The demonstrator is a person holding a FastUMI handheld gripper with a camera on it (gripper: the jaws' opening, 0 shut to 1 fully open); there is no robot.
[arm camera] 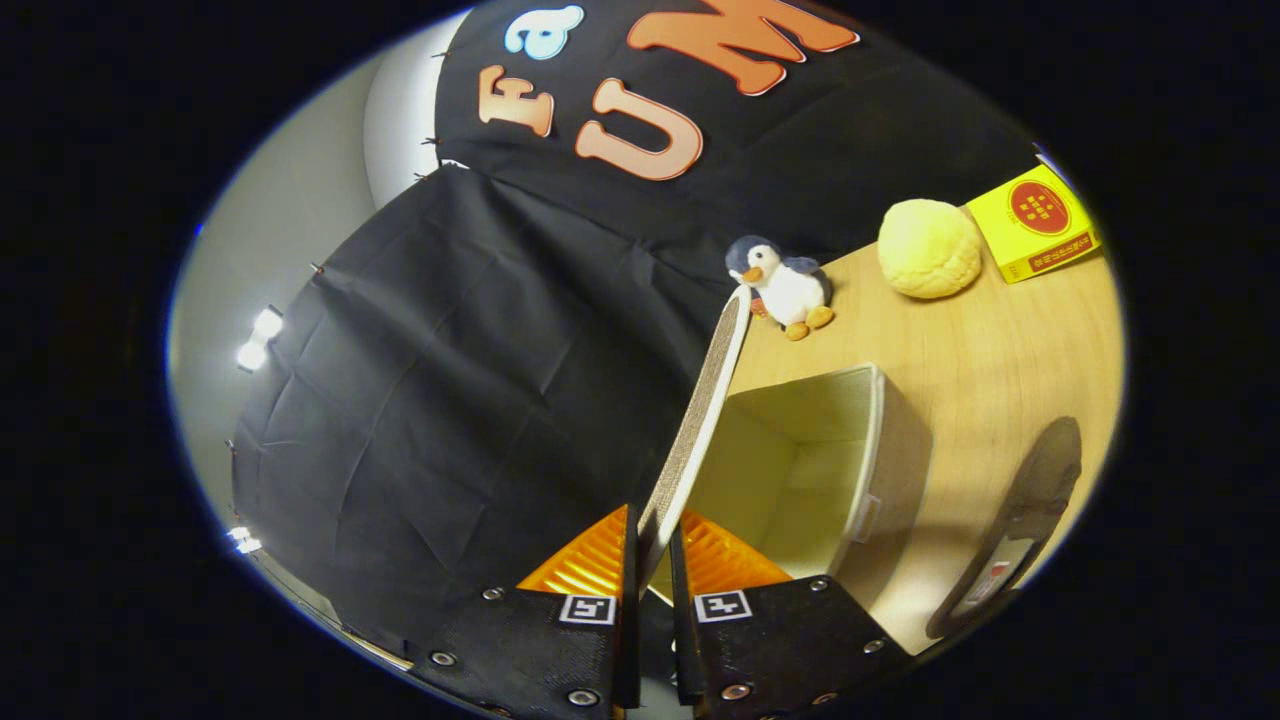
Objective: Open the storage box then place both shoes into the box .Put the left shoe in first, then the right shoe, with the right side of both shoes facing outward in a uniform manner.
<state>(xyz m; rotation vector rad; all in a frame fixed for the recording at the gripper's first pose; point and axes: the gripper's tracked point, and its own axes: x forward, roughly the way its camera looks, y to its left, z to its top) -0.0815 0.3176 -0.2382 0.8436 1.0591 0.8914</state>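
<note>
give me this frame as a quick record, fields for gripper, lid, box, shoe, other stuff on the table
gripper: gripper shut on the lid, one finger on each face of it
lid: lid held edge-on, raised up from the box toward the penguin
box: storage box open, inside looks empty, standing on the wooden table
shoe: dark shoe lying on the table beside the box, not yet in
other: plush penguin, yellow bun-like toy and yellow carton beyond the box
</note>
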